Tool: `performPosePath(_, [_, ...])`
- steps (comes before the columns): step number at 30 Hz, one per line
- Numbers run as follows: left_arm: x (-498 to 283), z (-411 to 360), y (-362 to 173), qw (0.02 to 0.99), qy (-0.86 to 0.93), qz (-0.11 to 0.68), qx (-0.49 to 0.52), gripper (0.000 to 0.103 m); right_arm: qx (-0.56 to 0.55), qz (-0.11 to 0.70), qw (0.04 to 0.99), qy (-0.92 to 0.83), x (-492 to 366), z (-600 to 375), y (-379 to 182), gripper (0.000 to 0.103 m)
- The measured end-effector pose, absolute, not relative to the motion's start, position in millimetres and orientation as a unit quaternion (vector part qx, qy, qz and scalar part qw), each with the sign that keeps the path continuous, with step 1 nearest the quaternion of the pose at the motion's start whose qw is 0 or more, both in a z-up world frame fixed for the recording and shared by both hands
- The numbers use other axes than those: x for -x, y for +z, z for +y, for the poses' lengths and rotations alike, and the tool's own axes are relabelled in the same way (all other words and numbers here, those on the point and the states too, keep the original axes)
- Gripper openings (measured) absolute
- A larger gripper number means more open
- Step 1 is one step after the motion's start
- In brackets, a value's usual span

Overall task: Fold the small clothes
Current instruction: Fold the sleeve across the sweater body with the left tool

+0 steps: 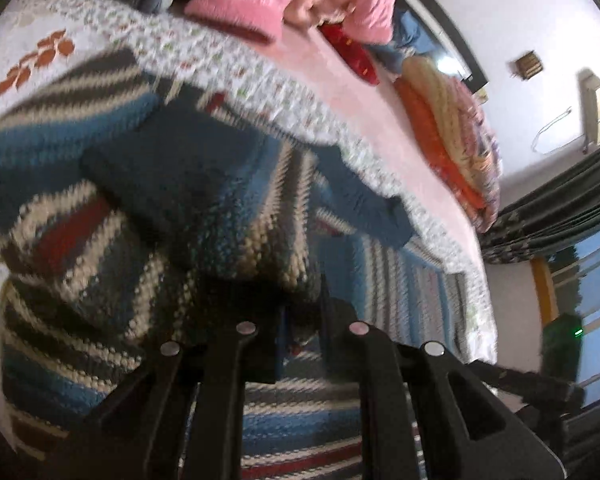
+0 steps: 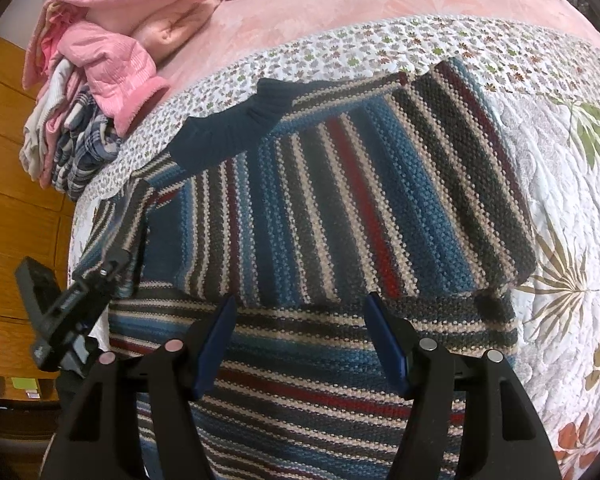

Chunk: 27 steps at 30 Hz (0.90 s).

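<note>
Right wrist view first: my right claw (image 2: 300, 336) hangs wide open with nothing in it, blue pads spread just above the sweater (image 2: 340, 208), near its hem side. The left claw (image 2: 112, 264) shows at the left edge of this view, at the sweater's left side, where the knit looks lifted. From its own camera the left claw (image 1: 300, 312) has fabric bunched right between the fingers and draped over them, so I judge it closed on the sweater, though the tips are buried and blurred.

The sweater lies on the quilt (image 2: 540, 184), one sleeve already folded across the body, its dark cuff (image 2: 228, 132) pointing to the far left. I take the step in hand to be bringing the left side over. To do it well I would carry the held edge low and level so the thick knit does not drag the folded sleeve askew, and press the body down with the open right claw near the fold line.

The knit is chunky, with blue, grey, cream and dark red stripes, soft and stretchy by the look; the cuff is ribbed navy. The quilt is stitched, white with flowers. A pile (image 2: 96, 72) of folded clothes, pink on top, sits far left.
</note>
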<state>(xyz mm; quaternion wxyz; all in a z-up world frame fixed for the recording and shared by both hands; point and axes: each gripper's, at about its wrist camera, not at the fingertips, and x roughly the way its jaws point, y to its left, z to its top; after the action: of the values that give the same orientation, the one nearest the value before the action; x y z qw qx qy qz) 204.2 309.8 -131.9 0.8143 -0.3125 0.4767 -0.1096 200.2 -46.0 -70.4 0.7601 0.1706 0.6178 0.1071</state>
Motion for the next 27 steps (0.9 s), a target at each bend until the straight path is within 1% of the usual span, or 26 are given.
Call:
performPosePath(4, [-199, 310, -136, 0.800, -0.112, 0.511, 0.295, 0.018, -0.167, 0.624, 0.756, 0.107, -201, -45, -74, 0.066])
performPosePath(6, [-197, 311, -127, 0.793, -0.123, 0.527, 0.282, 0.023, -0.164, 0.626, 0.755, 0.110, -201, -43, -75, 0.066])
performPosePath(7, [-194, 314, -118, 0.789, -0.131, 0.537, 0.267, 0.027, -0.162, 0.626, 0.754, 0.112, -201, -42, -75, 0.066])
performPosePath(9, [-188, 321, -105, 0.788, -0.141, 0.545, 0.249, 0.031, -0.156, 0.627, 0.754, 0.116, -199, -39, -73, 0.066])
performPosePath(12, [-175, 348, -79, 0.805, -0.140, 0.530, 0.229, 0.032, -0.152, 0.628, 0.753, 0.127, -197, -31, -70, 0.066])
performPosePath(14, [-170, 372, -63, 0.834, -0.112, 0.498, 0.207, 0.040, -0.157, 0.628, 0.750, 0.135, -195, -24, -69, 0.066])
performPosePath(16, [-174, 390, -59, 0.854, -0.072, 0.479, 0.189, 0.040, -0.164, 0.631, 0.743, 0.152, -194, -10, -67, 0.066])
performPosePath(18, [-183, 407, -70, 0.859, -0.032, 0.474, 0.192, 0.040, -0.161, 0.632, 0.740, 0.164, -192, 4, -64, 0.066])
performPosePath(21, [-202, 412, -96, 0.848, -0.001, 0.498, 0.181, 0.038, -0.143, 0.627, 0.742, 0.187, -188, 29, -53, 0.066])
performPosePath(25, [-207, 414, -122, 0.833, 0.000, 0.530, 0.156, 0.038, -0.133, 0.622, 0.743, 0.207, -187, 53, -45, 0.066])
performPosePath(27, [-209, 412, -130, 0.832, -0.006, 0.534, 0.151, 0.038, -0.136, 0.625, 0.740, 0.208, -192, 64, -48, 0.066])
